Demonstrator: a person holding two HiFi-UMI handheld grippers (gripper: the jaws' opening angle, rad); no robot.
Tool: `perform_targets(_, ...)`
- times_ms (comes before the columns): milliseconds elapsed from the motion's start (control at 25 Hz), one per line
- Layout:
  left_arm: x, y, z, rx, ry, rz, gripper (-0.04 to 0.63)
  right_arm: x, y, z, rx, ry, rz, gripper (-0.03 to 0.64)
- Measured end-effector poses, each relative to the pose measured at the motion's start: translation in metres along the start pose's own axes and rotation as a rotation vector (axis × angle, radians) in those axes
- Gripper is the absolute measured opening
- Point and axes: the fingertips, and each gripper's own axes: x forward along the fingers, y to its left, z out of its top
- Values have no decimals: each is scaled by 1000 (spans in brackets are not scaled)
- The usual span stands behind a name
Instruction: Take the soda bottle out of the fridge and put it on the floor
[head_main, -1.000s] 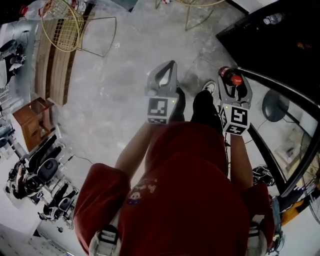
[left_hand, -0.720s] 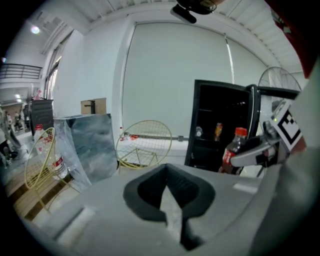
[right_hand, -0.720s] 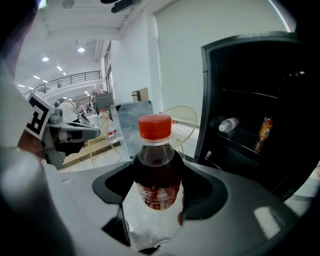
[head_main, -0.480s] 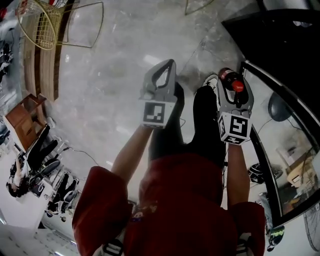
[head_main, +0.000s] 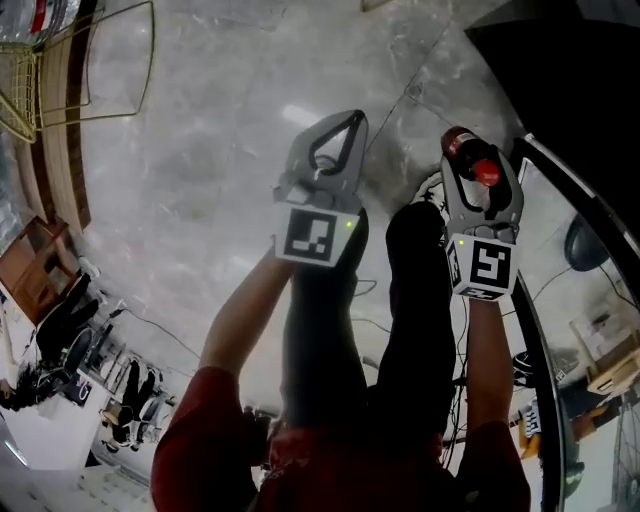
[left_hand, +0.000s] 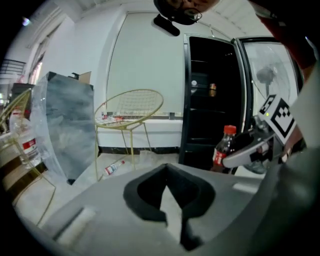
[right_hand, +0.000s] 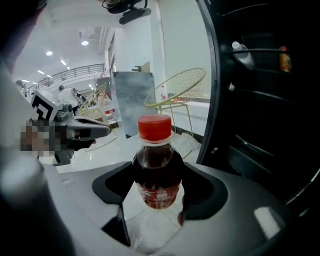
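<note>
Jaws of the right gripper (right_hand: 156, 197) clamp the bottle (right_hand: 156, 167) upright: dark soda, red cap, red label. It is held above the floor (head_main: 200, 150), just beside the open black fridge (right_hand: 265, 110). The left gripper (left_hand: 172, 202) is closed and empty, with a wire chair (left_hand: 131, 107) beyond it.

Lighting is bright and even, indoor. Ceiling lamps (right_hand: 49, 52) throw a white glare patch on the polished floor (head_main: 200, 160). The fridge interior (right_hand: 270, 100) is near black, with detail lost. The head view is motion-blurred toward its edges. Both gripper views show fisheye bending and dark corners.
</note>
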Motion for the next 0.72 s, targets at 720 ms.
perform_targets(720,180,16,-218,20,-114,-50,0,212,-48,-194,-83,-64,57,299)
